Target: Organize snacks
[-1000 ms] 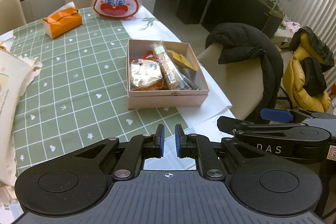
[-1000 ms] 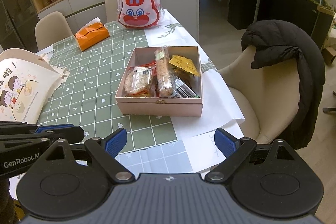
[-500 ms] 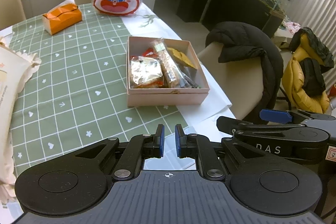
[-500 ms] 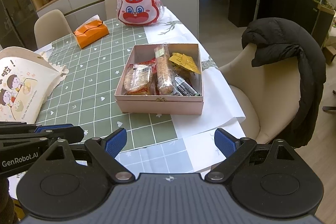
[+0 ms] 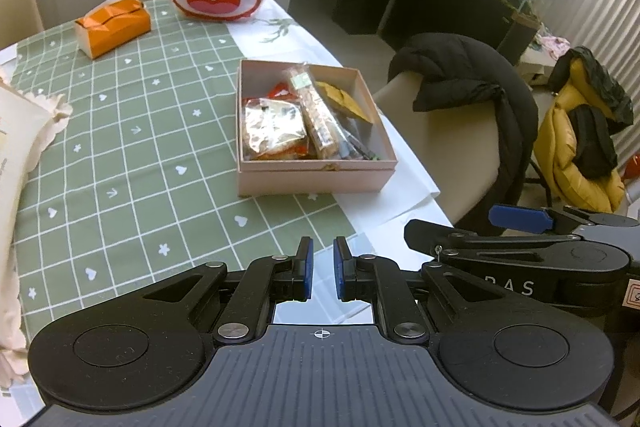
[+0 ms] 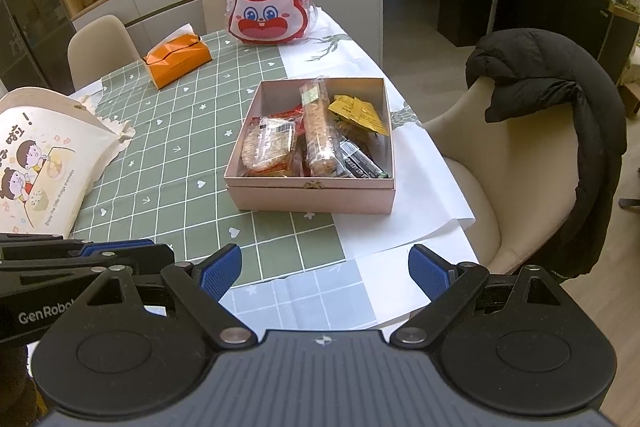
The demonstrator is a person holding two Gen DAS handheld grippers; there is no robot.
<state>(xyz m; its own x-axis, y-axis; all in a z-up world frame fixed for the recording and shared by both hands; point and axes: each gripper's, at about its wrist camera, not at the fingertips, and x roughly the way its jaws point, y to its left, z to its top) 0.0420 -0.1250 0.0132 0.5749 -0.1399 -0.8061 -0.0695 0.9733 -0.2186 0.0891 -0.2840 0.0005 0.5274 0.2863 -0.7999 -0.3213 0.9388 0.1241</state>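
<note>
Snack box beyond both tongs

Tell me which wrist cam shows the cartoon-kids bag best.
Right wrist: the cartoon-kids bag shows its printed front, standing left of the pink box. Left wrist catches only a cropped cream edge, no print.

one pink box ahead of the claw, holding about five snack packs, some hidden. one rabbit bag and one orange tissue pack beyond it. one cartoon bag to the left. three chairs; two claws.
</note>
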